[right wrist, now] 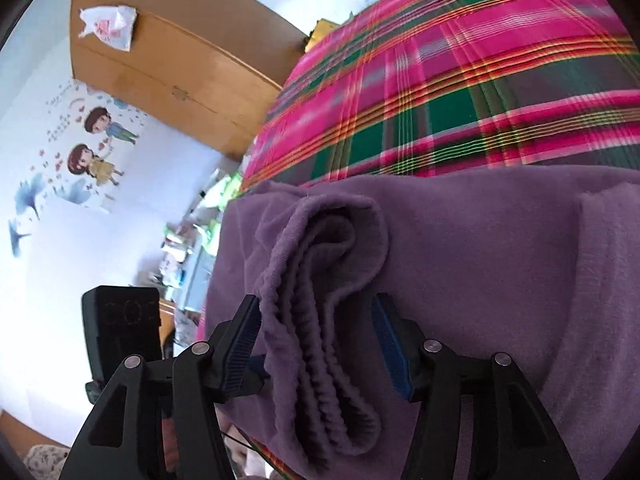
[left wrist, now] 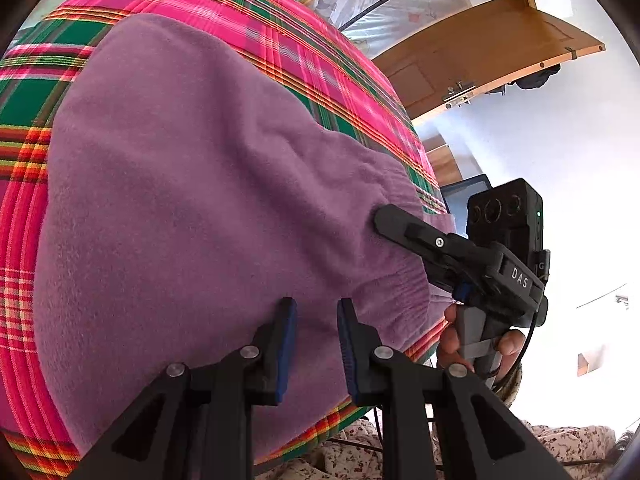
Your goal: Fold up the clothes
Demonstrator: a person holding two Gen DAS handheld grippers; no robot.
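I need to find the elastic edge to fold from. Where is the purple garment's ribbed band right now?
In the right wrist view the ribbed band lies bunched between the open right gripper fingers, at the near edge of the purple garment on the plaid cloth.

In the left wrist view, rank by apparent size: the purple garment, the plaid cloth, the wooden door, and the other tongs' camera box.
1. purple garment
2. plaid cloth, partly covered, so its true extent is unsure
3. wooden door
4. camera box, which looks enlarged by nearness
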